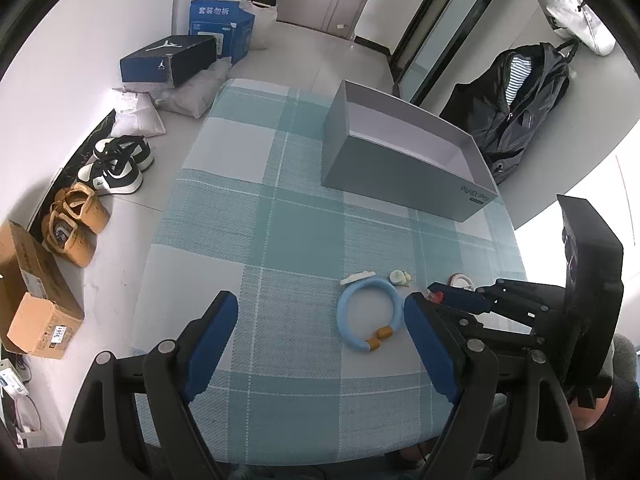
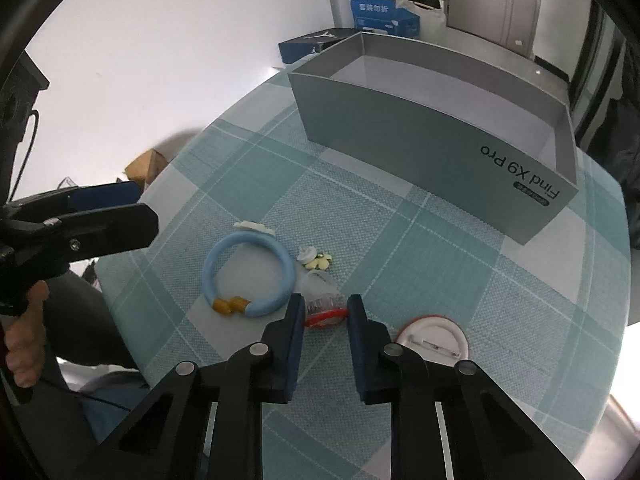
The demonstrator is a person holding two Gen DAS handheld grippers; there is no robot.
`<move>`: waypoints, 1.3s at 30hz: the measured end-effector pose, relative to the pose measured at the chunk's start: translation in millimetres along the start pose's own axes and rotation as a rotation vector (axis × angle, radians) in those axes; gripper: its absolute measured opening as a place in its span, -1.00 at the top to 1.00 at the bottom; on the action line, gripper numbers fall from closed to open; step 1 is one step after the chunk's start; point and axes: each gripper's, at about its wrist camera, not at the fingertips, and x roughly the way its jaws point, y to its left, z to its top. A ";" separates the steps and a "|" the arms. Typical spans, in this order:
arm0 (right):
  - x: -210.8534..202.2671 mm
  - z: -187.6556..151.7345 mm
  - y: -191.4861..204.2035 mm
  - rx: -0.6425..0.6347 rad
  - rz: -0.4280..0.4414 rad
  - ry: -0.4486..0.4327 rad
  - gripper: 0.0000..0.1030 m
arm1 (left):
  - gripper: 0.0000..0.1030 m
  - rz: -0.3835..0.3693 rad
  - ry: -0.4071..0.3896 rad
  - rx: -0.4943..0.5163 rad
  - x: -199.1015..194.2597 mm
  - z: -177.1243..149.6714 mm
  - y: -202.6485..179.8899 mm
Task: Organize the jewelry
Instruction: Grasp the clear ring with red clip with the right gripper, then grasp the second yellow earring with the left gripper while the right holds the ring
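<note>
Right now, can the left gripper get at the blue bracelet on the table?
Probably yes. The left gripper is open, and the blue bracelet lies flat just ahead between its fingers. The right gripper works close beside it and could crowd the approach.

Bright, even daylight fills both views, blowing out to white at the right edge of each frame, shadows stay soft, focus is sharp, and fisheye bending curves the worktop [image 1: 256, 240] edges.
</note>
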 end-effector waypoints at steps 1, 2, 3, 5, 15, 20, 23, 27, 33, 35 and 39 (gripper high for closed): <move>-0.8 -0.1 0.0 -0.004 -0.009 -0.004 0.62 | -0.59 0.000 0.002 0.000 0.4 0.0 -0.2; -1.5 0.0 0.0 -0.006 -0.011 -0.007 0.62 | -0.59 0.000 0.005 0.000 0.7 0.1 -0.4; -2.1 0.4 -0.1 -0.007 -0.011 -0.010 0.62 | -0.59 0.002 0.010 0.000 1.3 0.4 -0.8; -4.3 1.4 -0.5 -0.001 -0.007 -0.018 0.62 | -0.59 0.003 0.016 0.005 2.7 0.0 -1.3; -24.2 -3.6 -21.8 0.104 -0.015 -0.078 0.62 | -0.59 0.022 -0.027 0.081 -2.7 3.5 -18.8; -40.8 -7.4 -34.3 0.137 -0.016 -0.117 0.62 | -0.59 0.023 -0.004 0.114 4.0 6.2 -27.6; -53.4 -11.5 -39.8 0.175 -0.046 -0.138 0.62 | -0.59 0.034 -0.002 0.136 4.7 6.7 -33.4; -72.1 -10.6 -52.7 0.223 -0.059 -0.191 0.62 | -0.59 0.051 -0.023 0.173 3.8 9.7 -45.0; -91.4 -13.1 -59.8 0.259 -0.059 -0.232 0.62 | -0.59 0.068 0.001 0.219 11.4 12.5 -58.7; -95.4 -11.3 -63.9 0.278 -0.048 -0.241 0.62 | -0.59 0.074 0.013 0.230 14.9 13.1 -61.9; -107.2 -11.3 -72.0 0.304 -0.036 -0.262 0.62 | -0.58 0.094 0.055 0.258 26.7 15.8 -65.9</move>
